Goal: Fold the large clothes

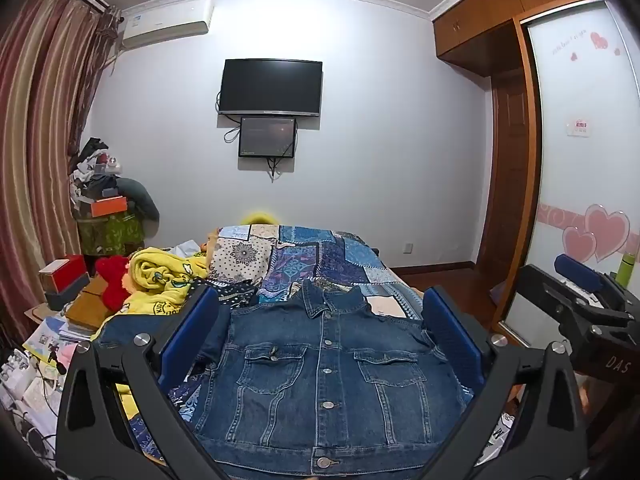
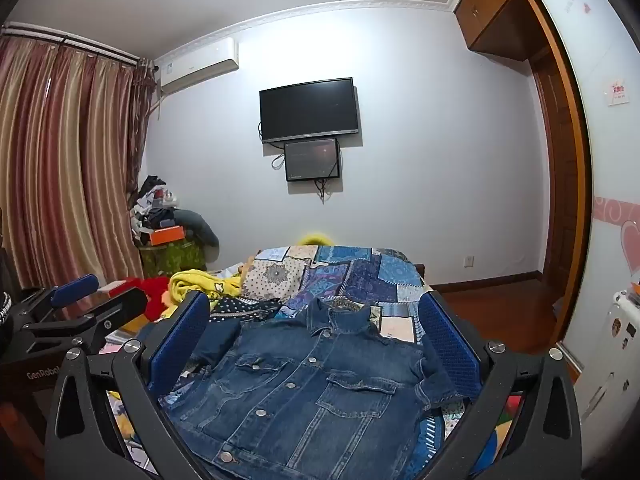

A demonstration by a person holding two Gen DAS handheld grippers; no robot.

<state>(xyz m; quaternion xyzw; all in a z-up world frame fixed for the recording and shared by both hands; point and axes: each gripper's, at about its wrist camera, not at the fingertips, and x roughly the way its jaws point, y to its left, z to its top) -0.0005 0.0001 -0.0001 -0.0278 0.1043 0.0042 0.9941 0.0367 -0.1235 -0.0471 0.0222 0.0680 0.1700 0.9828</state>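
Observation:
A dark blue denim jacket [image 1: 320, 376] lies front up and buttoned on the patchwork bedspread [image 1: 320, 256], collar pointing away from me. It also shows in the right wrist view [image 2: 304, 388], with its sleeves tucked in at the sides. My left gripper [image 1: 320, 332] is open and empty, held above the jacket with its blue pads [image 1: 192, 332] either side of it. My right gripper [image 2: 312, 340] is open and empty too, above the jacket. Each gripper appears at the edge of the other's view: the right one [image 1: 580, 296] and the left one [image 2: 76, 300].
A yellow blanket [image 1: 164, 280] and a red cloth [image 1: 114, 280] lie at the bed's left. Boxes and papers [image 1: 60, 320] are piled by the striped curtain [image 1: 36, 140]. A wardrobe [image 1: 516, 160] stands right, with wooden floor [image 1: 448, 276] beyond the bed. A TV [image 1: 272, 86] hangs on the far wall.

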